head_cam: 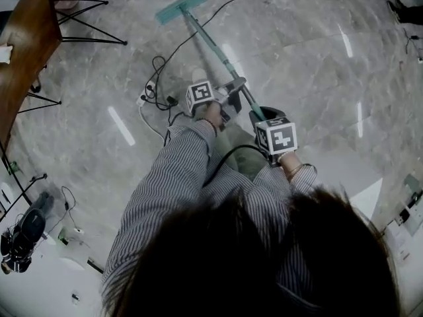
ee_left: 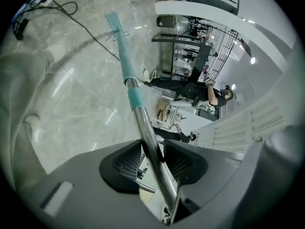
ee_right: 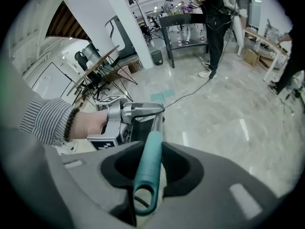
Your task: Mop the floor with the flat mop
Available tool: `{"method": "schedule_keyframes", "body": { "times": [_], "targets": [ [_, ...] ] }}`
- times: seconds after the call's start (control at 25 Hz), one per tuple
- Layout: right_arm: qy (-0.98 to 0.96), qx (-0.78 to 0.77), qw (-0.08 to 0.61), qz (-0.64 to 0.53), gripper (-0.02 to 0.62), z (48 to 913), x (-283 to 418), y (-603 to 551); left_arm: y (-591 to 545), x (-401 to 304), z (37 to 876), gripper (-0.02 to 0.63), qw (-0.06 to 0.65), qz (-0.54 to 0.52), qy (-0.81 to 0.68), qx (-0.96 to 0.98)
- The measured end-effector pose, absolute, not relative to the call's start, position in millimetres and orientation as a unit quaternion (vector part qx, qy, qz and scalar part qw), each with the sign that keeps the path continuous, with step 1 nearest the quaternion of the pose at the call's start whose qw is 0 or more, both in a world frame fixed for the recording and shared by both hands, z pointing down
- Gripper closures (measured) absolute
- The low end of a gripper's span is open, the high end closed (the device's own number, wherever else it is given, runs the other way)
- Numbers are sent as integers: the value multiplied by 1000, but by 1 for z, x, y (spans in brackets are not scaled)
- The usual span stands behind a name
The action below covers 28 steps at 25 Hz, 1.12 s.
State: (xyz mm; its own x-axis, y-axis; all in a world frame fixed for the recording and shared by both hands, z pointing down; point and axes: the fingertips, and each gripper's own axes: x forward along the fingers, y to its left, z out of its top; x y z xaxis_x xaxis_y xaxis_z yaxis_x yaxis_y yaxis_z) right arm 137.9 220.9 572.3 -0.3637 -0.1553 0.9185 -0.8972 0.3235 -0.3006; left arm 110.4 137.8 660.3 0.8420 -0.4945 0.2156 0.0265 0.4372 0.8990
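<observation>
Cables (head_cam: 156, 92) trail on the floor (head_cam: 297, 45) just left of the flat mop (head_cam: 215, 45), whose teal head (head_cam: 180, 6) lies flat on the tiles, well ahead. The left gripper (head_cam: 234, 90) is clamped on the metal shaft and the right gripper (head_cam: 263, 115) grips the teal handle end. A leftward sweep could snag those cables, or the smooth shaft could twist between the jaws.

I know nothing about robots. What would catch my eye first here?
A long flat mop stretches across the glossy grey floor, its teal head far ahead of the person. Both grippers clamp its pole: the left gripper on the metal shaft, the right gripper on the teal handle end.
</observation>
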Motion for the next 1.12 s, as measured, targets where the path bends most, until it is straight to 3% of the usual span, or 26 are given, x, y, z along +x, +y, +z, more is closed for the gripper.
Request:
{"method": "schedule_keyframes", "body": {
  "times": [0.52, 1.12],
  "targets": [
    [-700, 381, 417, 438, 482, 517, 249, 348, 276, 220, 618, 462, 835, -203, -225, 459],
    [-705, 388, 402, 437, 482, 481, 264, 375, 309, 240, 584, 451, 839, -179, -205, 471]
  ]
}}
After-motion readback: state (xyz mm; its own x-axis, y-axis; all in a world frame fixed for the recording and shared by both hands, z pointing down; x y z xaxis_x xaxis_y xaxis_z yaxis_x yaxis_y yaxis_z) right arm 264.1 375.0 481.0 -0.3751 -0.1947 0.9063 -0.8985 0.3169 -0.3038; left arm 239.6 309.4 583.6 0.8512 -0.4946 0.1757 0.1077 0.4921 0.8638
